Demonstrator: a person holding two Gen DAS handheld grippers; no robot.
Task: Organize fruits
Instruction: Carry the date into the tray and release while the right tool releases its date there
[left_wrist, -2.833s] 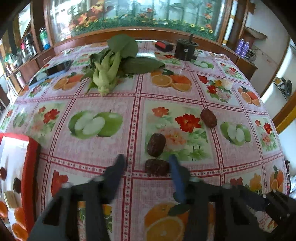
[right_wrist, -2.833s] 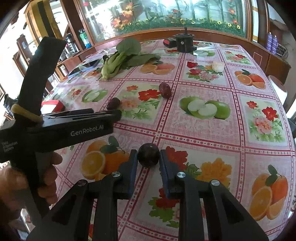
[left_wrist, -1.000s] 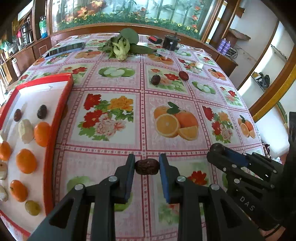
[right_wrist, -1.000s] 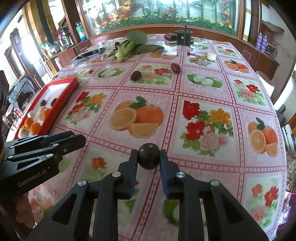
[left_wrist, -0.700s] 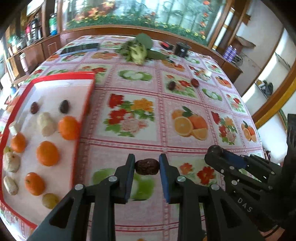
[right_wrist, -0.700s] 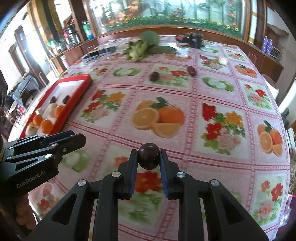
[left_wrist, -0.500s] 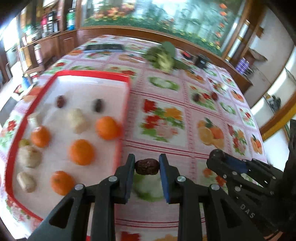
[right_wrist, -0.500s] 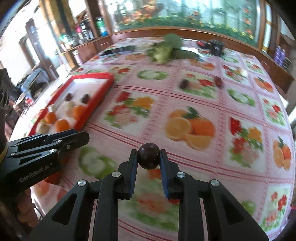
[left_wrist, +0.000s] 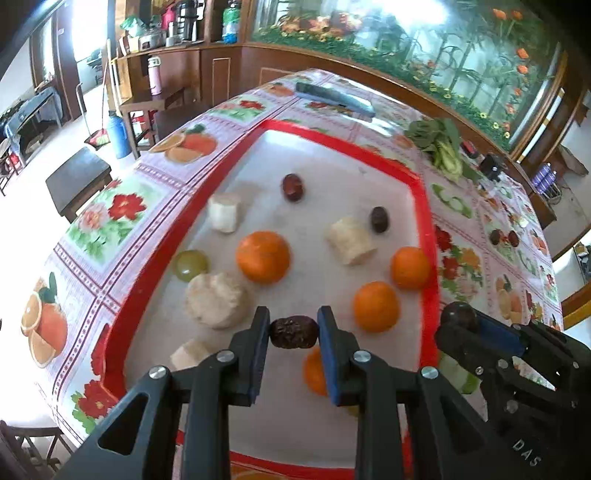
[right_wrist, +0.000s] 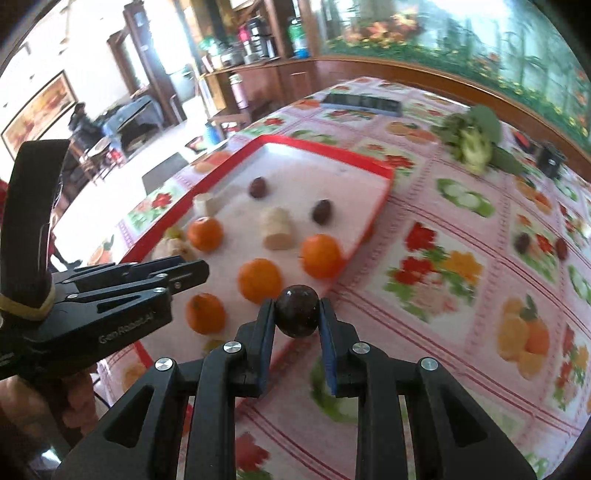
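Note:
My left gripper is shut on a wrinkled brown date and hangs over the near part of the red-rimmed white tray. On the tray lie several oranges, pale root pieces, two dark dates and a green grape. My right gripper is shut on a round dark fruit above the tray's right rim. Its tips with that fruit also show in the left wrist view at the right gripper. Two more dark fruits lie far off on the tablecloth.
A bunch of leafy greens and a small black box sit at the far side of the flowered tablecloth. A dark flat device lies beyond the tray. A stool stands on the floor left of the table.
Both grippers, each keeping its fruit, have swept leftwards across the table. The tray has come from the left edge of the views to lie under and just ahead of them.

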